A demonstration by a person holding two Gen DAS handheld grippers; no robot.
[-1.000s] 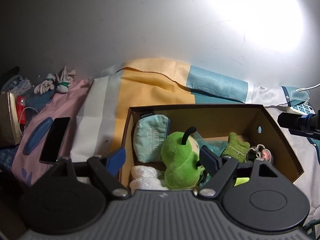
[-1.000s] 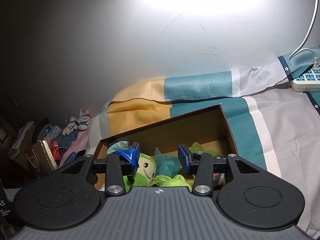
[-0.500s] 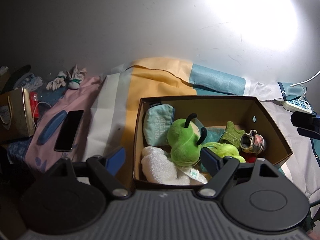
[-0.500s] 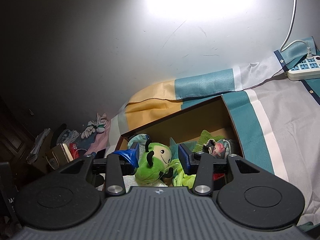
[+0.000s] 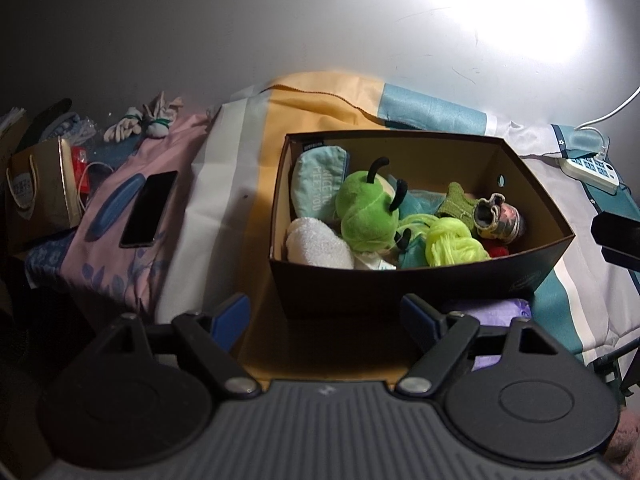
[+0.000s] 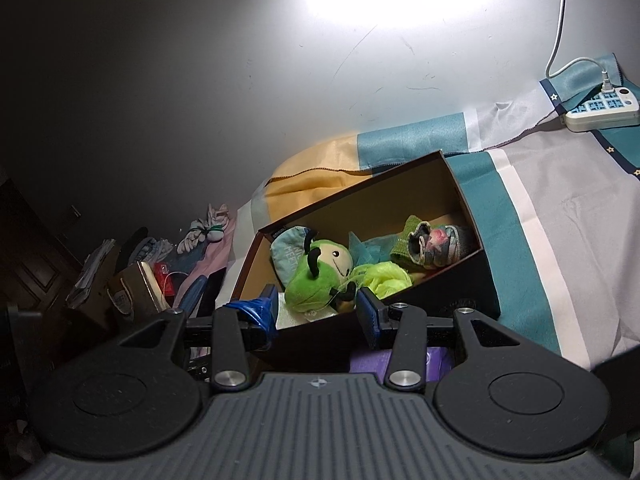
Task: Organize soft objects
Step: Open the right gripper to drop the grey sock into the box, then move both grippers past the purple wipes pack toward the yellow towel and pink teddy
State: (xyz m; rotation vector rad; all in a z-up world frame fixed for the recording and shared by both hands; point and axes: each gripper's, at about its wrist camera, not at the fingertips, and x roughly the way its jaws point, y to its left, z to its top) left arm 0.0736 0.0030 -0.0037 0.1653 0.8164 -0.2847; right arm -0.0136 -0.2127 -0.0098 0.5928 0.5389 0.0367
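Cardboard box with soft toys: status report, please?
Both hand-held grippers open, empty: left, right. Cardboard box holds green plush, yellow puff. Nothing blocks the box.

Your left gripper (image 5: 326,318) points down at a slant, its blue-tipped fingers (image 5: 230,314) spread wide with nothing between them. Your right gripper (image 6: 316,308) tilts down less steeply, its jaws partly apart and gripping nothing.

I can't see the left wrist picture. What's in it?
An open cardboard box sits on a striped bedsheet, holding a green plush toy, a white towel roll and neon yellow yarn. The left gripper hangs open and empty in front; a phone lies to the left.
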